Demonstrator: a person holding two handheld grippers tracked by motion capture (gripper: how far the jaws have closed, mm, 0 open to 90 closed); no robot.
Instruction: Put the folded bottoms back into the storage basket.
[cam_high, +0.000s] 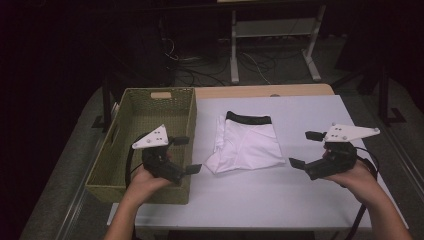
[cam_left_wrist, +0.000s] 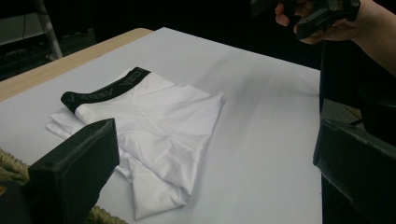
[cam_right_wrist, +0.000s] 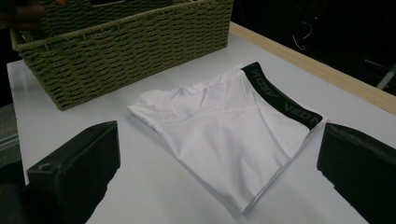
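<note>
A folded pair of white underwear (cam_high: 245, 142) with a black waistband (cam_high: 248, 119) lies flat in the middle of the white table (cam_high: 300, 200). My left gripper (cam_high: 187, 155) hovers open over the basket's right wall, left of the garment, jaws pointing toward it. Open as well, my right gripper (cam_high: 306, 149) hangs to the garment's right, nothing between its jaws. In the left gripper view the underwear (cam_left_wrist: 154, 126) spreads ahead of the wide-apart jaws, with the other hand's gripper (cam_left_wrist: 322, 16) at top right. The right gripper view has the underwear (cam_right_wrist: 229, 135) between its jaws.
A green woven basket (cam_high: 127, 120) stands at the table's left side, seen also as basket (cam_right_wrist: 121, 46) beyond the garment. A wooden edge (cam_high: 265, 91) runs along the table's far side. Table legs and cables sit on the dark floor behind.
</note>
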